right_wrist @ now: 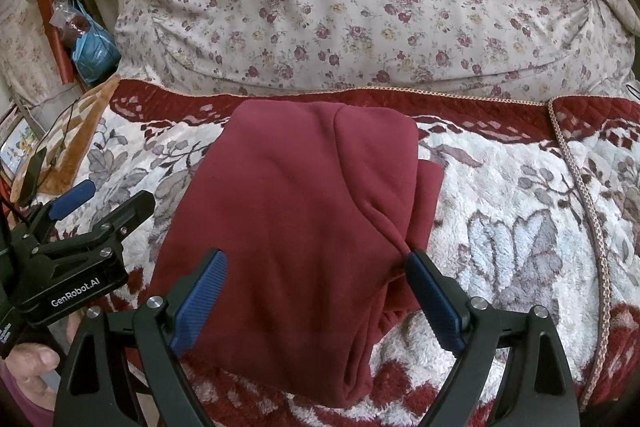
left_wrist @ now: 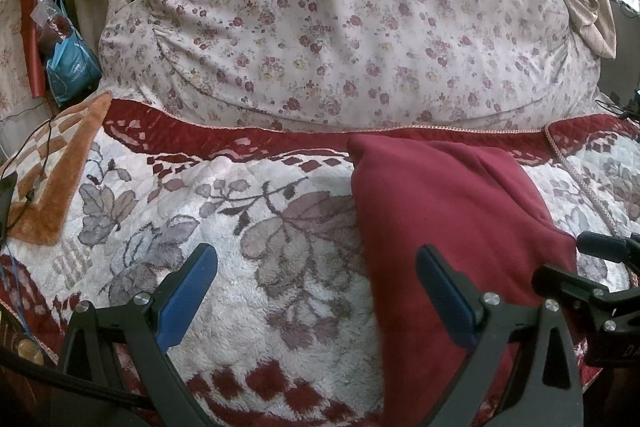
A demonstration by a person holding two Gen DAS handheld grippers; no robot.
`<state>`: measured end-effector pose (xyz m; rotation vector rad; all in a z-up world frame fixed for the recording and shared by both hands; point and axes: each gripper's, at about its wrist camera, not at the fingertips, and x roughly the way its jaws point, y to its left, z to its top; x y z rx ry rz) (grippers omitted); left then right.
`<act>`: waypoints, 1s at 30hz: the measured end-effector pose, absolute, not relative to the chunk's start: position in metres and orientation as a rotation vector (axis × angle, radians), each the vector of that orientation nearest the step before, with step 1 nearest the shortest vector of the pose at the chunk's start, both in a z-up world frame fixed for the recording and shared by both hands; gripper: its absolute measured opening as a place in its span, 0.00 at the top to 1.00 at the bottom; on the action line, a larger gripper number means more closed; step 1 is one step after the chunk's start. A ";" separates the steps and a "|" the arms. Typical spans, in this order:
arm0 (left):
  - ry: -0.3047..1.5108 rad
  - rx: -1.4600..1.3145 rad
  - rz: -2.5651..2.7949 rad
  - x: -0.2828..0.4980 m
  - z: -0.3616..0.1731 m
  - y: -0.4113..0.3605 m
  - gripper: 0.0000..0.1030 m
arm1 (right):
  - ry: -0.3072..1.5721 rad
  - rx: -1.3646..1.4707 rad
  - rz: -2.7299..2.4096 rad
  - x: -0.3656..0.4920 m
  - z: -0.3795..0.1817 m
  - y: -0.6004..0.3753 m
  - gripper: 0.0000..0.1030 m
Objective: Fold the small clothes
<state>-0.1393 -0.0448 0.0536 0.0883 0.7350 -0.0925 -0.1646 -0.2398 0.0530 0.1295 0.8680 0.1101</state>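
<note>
The red garment [right_wrist: 296,223] lies partly folded on the fleece blanket [right_wrist: 520,227], running from 12 to 6 in the right wrist view, its far edge just short of the blanket's red border. A narrow layer sticks out from under the top flap at 3, and the near end at 5 is bunched rather than flat.

The right gripper [right_wrist: 316,291] hovers over the near half with its jaws wide apart and nothing held; its right finger [right_wrist: 434,297] sits at the puckered seam. The left gripper [left_wrist: 316,291] is also spread wide and empty, above bare fleece with the garment at its 3 o'clock.

The step in hand looks like squaring the bundle before the next fold. To do it well, I would pinch the near hem at both corners, catching every layer, and pull the bunching flat first, else the crease will lock in.

Open fleece lies at 9 and at 3 of the garment. The floral pillow [right_wrist: 360,7] blocks 12, so I would fold toward the middle, not beyond the border
</note>
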 end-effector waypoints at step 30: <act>0.740 0.089 -0.094 -0.139 0.050 -0.044 0.04 | 0.871 0.126 0.108 -0.163 0.051 -0.240 0.06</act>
